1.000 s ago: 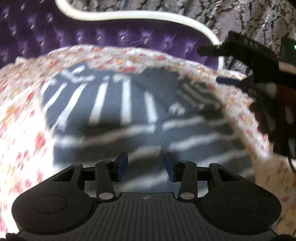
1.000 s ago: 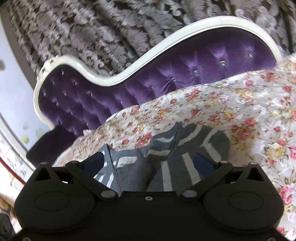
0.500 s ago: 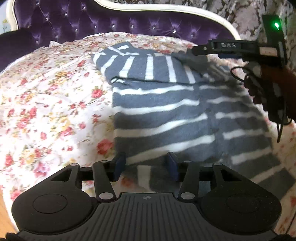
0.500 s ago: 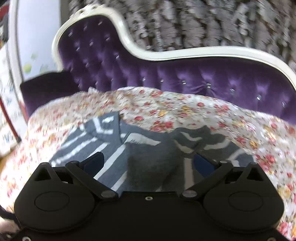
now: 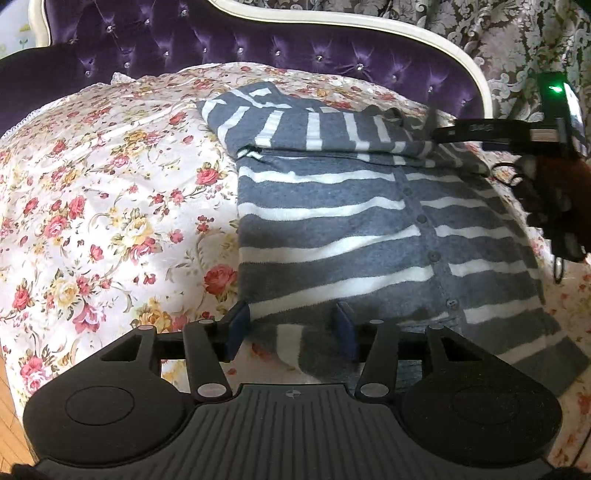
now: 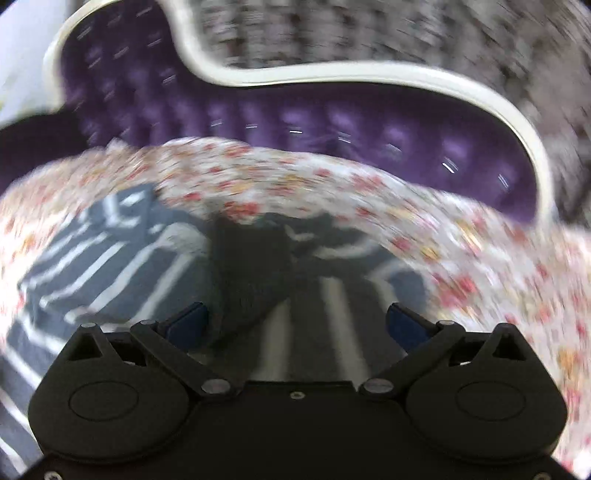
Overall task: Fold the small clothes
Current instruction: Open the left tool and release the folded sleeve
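Note:
A grey cardigan with white stripes (image 5: 332,229) lies flat on the flowered sheet (image 5: 92,206), buttons up, one sleeve folded across its top. My left gripper (image 5: 291,330) is open and empty, low over the cardigan's near hem. My right gripper (image 6: 295,325) is open and empty over the cardigan's (image 6: 110,251) far end; this view is blurred by motion. The right gripper also shows in the left wrist view (image 5: 517,129) at the right, above the folded sleeve.
A purple tufted sofa back (image 5: 258,48) with a white frame rises behind the sheet. Patterned curtain (image 5: 517,33) hangs behind it. Wooden floor (image 5: 7,406) shows at the lower left.
My left gripper has pulled back toward the near hem, so the whole cardigan shows. My right gripper has swung over the collar end and is moving fast.

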`<state>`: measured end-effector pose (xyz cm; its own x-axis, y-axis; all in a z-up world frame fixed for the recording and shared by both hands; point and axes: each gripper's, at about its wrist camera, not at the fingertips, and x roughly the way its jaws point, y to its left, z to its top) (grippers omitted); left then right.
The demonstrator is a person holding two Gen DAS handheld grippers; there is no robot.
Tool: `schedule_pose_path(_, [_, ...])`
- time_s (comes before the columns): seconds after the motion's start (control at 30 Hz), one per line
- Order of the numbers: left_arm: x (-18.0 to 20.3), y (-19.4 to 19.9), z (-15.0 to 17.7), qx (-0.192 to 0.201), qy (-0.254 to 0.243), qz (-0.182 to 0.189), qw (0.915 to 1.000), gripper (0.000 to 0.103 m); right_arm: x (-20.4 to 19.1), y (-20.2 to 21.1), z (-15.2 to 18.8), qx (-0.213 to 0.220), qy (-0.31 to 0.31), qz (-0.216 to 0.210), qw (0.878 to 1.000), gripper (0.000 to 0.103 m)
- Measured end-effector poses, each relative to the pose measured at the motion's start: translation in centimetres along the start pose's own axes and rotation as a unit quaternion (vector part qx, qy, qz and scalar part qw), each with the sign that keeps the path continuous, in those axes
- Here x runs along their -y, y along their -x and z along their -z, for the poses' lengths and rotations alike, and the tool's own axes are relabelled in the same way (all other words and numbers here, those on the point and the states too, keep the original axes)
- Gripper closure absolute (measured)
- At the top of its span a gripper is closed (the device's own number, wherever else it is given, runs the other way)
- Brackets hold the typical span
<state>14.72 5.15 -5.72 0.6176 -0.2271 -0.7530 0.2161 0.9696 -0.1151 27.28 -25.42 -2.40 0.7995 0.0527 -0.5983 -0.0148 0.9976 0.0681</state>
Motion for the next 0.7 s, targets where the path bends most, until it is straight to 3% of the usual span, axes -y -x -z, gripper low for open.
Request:
schedule_pose_path(0.1, [0.1, 0.0, 0.1, 0.000, -0.002, -0.002, 1.0000, 0.054, 2.0, 1.2, -0.3, 0.022, -0.039, 0.006, 0.999, 0.001])
schedule_pose_path(0.27, [0.1, 0.3, 0.0, -0.005, -0.004, -0.001, 1.0000, 0.053, 4.0, 1.5, -1.0, 0.042, -0.102, -0.019, 0.994, 0.001])
schedule_pose_path(0.47, [-0.8, 1.2, 0.7, -0.025, 0.001, 0.005, 0.9997, 0.053, 3.0, 0.9, -0.8, 0.028, -0.099, -0.050, 0.993, 0.001])
schedule_pose_path(0.7, [-1.5, 3.5, 1.3, -0.031, -0.004, -0.010, 0.9995, 0.053, 2.9, 1.0, -0.6, 0.032, -0.101, -0.056, 0.993, 0.001])
